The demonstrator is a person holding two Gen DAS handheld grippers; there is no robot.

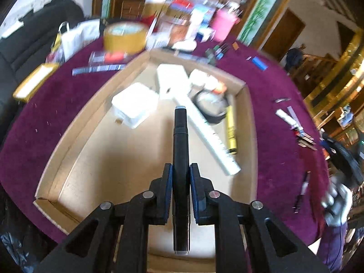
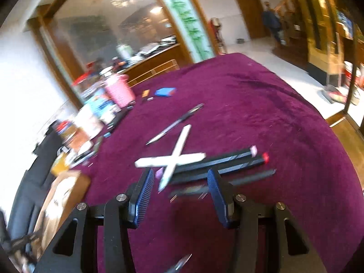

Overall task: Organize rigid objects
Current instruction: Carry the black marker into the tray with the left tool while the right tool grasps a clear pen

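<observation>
My left gripper (image 1: 180, 170) is shut on a black marker (image 1: 180, 141) and holds it above the open cardboard box (image 1: 68, 150). In the box lie white boxes (image 1: 136, 104), a white ruler (image 1: 211, 136), a yellow highlighter (image 1: 231, 129) and a black round item (image 1: 211, 107). My right gripper (image 2: 179, 177) is open and empty just above the purple tablecloth (image 2: 261, 113). In front of it lie crossed white sticks (image 2: 173, 157), several black markers (image 2: 227, 161) and a pen (image 2: 175, 125).
A yellow tape roll (image 1: 125, 36), a pink holder (image 1: 224, 22) and much clutter stand at the table's far side. More pens and markers (image 1: 295, 125) lie right of the box. The pink holder (image 2: 119, 89) and a blue item (image 2: 166, 91) also show in the right wrist view.
</observation>
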